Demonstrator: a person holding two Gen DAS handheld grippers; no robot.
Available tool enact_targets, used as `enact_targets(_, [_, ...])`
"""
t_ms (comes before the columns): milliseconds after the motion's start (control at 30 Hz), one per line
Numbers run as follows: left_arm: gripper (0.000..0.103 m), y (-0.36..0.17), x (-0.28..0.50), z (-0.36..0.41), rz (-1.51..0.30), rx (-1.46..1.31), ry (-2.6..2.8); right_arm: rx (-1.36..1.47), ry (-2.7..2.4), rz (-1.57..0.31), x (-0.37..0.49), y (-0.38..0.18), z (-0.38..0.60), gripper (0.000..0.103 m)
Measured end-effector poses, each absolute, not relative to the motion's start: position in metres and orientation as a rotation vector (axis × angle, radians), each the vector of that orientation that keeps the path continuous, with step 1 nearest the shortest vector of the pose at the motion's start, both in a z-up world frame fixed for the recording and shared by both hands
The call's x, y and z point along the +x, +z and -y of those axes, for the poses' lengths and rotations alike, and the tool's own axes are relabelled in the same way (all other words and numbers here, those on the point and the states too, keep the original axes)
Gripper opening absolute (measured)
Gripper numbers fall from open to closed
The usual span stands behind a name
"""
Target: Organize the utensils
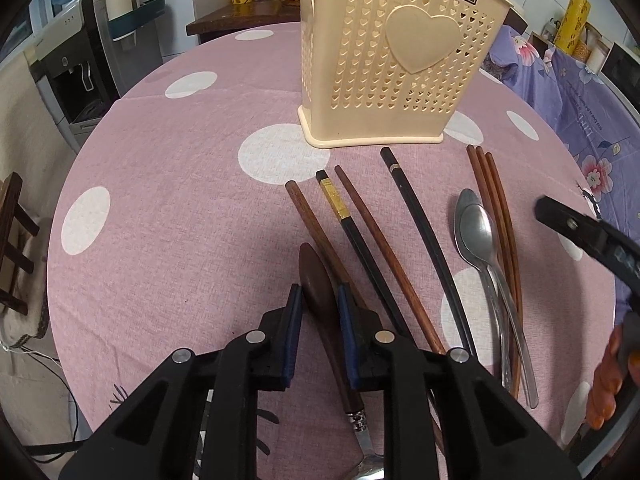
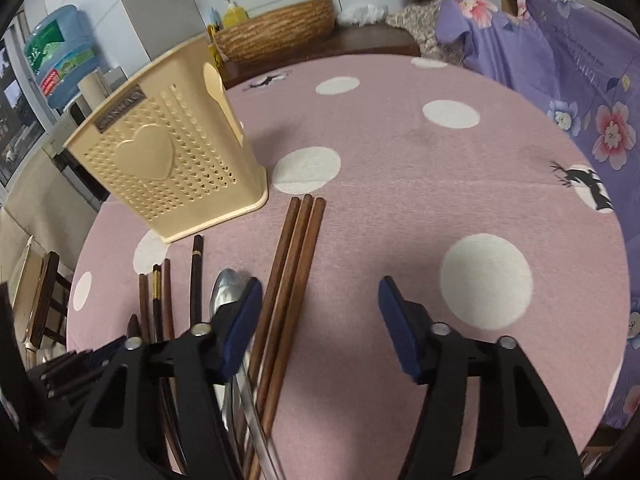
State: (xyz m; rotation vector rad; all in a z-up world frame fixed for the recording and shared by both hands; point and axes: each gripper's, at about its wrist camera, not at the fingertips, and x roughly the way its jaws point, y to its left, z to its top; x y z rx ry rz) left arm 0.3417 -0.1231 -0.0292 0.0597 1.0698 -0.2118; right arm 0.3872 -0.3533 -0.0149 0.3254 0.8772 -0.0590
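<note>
A cream perforated utensil holder with a heart stands upright on the pink dotted tablecloth; it also shows in the right wrist view. In front of it lie several brown and black chopsticks and two steel spoons. My left gripper is shut on a dark wooden spoon that lies on the cloth. My right gripper is open and empty, low over the cloth, its left finger beside three brown chopsticks and the steel spoons.
A purple floral cloth covers furniture past the table's right edge. A woven basket and bottles sit on a dark counter behind. A water dispenser stands at the left. A wooden stool is beside the table.
</note>
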Motion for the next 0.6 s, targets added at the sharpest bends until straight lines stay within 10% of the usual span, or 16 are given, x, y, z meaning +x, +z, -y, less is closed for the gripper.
enact_targets(600, [0.019,-0.032,0.348,0.126,-1.061,0.127,-0.208,0.270,-0.159,-0.997,0.439,-0.032,0.349,0.032])
